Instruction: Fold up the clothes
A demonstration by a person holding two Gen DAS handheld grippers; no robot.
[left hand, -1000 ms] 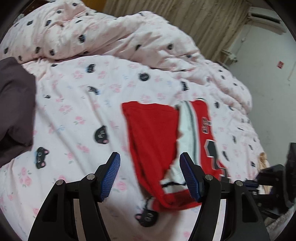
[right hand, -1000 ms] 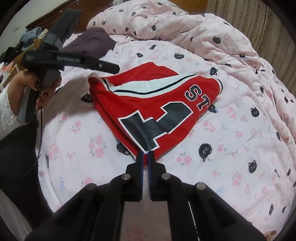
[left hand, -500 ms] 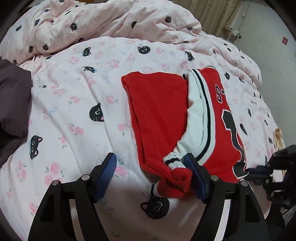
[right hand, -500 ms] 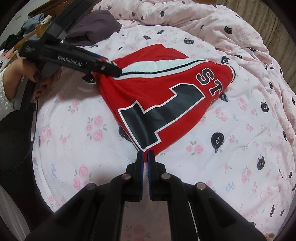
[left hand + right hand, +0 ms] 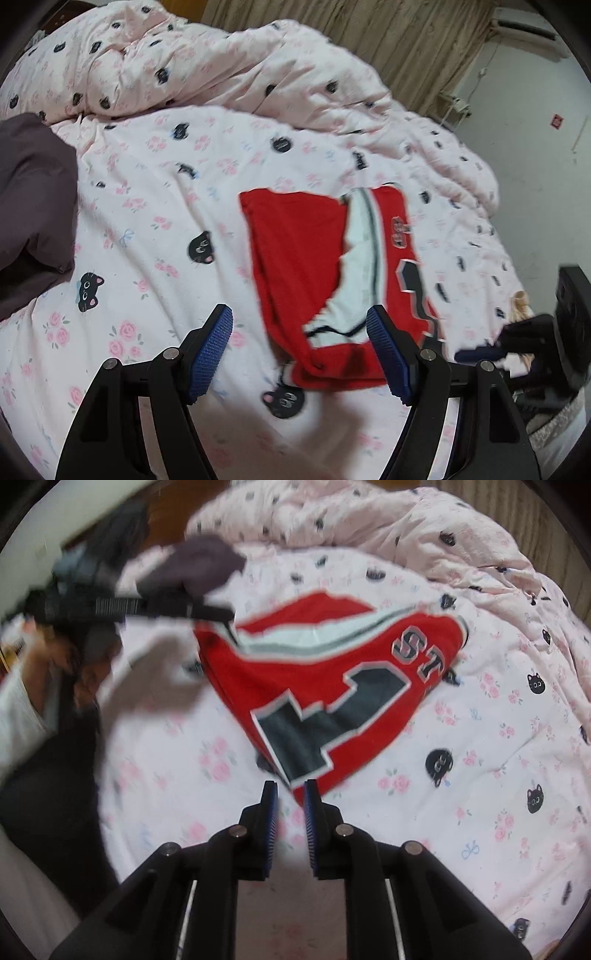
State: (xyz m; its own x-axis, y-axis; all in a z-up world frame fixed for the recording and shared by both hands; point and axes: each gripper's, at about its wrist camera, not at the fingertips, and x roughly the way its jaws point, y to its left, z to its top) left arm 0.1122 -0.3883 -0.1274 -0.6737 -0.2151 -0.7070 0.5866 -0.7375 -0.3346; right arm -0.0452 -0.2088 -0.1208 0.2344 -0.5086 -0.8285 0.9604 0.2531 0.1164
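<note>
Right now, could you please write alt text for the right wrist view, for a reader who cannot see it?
A folded red jersey with a large dark number lies on a pink cat-print duvet. The right gripper is opening just off its near corner, gripping nothing. At upper left, the left gripper reaches over the jersey's far edge.

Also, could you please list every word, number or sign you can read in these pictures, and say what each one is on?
"1": large dark numeral on the red jersey.
"ST": dark letters beside it on the jersey; further letters are cut off at the fold.
Red sign on the wall: too small to read.
Printed strip on the left tongs arm: too blurred to read.
Pink quilt: cat faces and flowers only, no text.
</note>
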